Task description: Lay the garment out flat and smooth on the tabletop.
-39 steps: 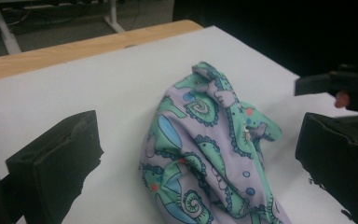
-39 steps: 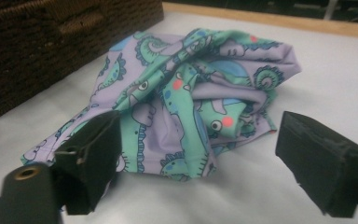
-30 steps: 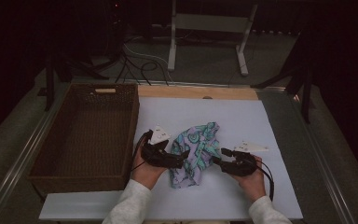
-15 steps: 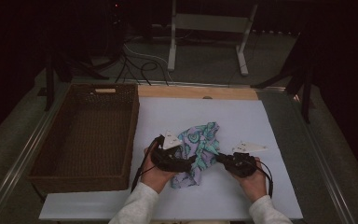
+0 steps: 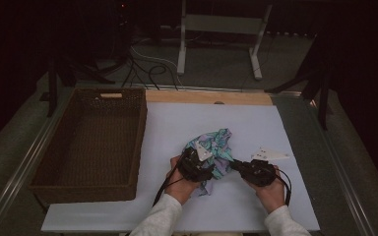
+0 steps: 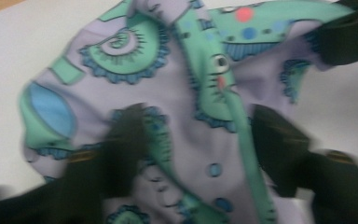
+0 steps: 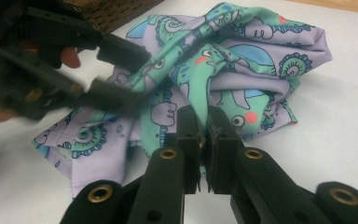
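Left gripper (image 5: pixel 204 169) has shifted right onto the patterned cloth (image 5: pixel 215 147), jaws just narrowing astride a fold, apparently not yet pinching. Right gripper (image 7: pixel 204 128) is clamped on the near-right edge. Soft, light, limp; take bunched folds.

The left claw (image 6: pixel 200 144) has its two black jaws rising from the bottom edge, standing apart over a crumpled cloth (image 6: pixel 177 93); they have just been closing, with the cloth between them. The cloth is lilac with green elephant shapes, blue spirals and a red dot. It lies on the white table (image 6: pixel 4 70). At the upper right, another black claw (image 6: pixel 345 37) meets the cloth's edge.
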The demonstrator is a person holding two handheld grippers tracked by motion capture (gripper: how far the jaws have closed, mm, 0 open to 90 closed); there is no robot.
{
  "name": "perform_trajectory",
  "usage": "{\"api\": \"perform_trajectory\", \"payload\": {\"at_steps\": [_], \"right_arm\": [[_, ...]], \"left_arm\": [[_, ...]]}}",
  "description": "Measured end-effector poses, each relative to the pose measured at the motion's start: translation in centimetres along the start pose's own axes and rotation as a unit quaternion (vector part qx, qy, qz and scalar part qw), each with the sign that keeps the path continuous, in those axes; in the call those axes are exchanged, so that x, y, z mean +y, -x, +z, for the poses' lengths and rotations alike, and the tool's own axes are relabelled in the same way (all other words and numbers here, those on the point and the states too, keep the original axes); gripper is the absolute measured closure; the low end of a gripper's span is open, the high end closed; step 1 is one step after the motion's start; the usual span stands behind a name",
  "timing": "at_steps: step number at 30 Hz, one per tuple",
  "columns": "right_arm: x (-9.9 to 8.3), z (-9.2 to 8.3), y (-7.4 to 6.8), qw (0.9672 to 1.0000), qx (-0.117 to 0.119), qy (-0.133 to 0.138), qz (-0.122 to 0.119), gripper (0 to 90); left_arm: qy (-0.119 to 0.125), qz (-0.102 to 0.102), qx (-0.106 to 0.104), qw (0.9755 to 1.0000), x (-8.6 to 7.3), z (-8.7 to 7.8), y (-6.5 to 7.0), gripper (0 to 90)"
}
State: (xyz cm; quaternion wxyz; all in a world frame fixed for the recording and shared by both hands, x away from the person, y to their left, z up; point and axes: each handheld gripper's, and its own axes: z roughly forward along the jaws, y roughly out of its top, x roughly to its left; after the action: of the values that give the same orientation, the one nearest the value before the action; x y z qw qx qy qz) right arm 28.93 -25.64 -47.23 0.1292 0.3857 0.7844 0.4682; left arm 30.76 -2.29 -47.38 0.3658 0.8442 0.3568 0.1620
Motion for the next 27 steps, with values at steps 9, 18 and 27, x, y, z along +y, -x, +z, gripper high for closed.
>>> {"api": "perform_trajectory", "payload": {"at_steps": [9,18,27], "right_arm": [[-0.2,-1.4,0.4,1.0,-0.004,-0.005,0.001,85.3],[-0.4,-2.8,1.4,0.9997,-0.017,-0.001,0.016,85.3],[-0.7,-4.5,3.2,0.9979,-0.05,0.013,0.039,85.3]], "left_arm": [[0.033,-0.041,0.0,0.9986,0.6,-2.5,-2.7,87.7],[0.064,-0.071,0.02,0.9952,1.3,-5.3,-5.5,88.1],[0.083,-0.092,0.031,0.9918,1.8,-6.7,-7.1,88.3]]}}
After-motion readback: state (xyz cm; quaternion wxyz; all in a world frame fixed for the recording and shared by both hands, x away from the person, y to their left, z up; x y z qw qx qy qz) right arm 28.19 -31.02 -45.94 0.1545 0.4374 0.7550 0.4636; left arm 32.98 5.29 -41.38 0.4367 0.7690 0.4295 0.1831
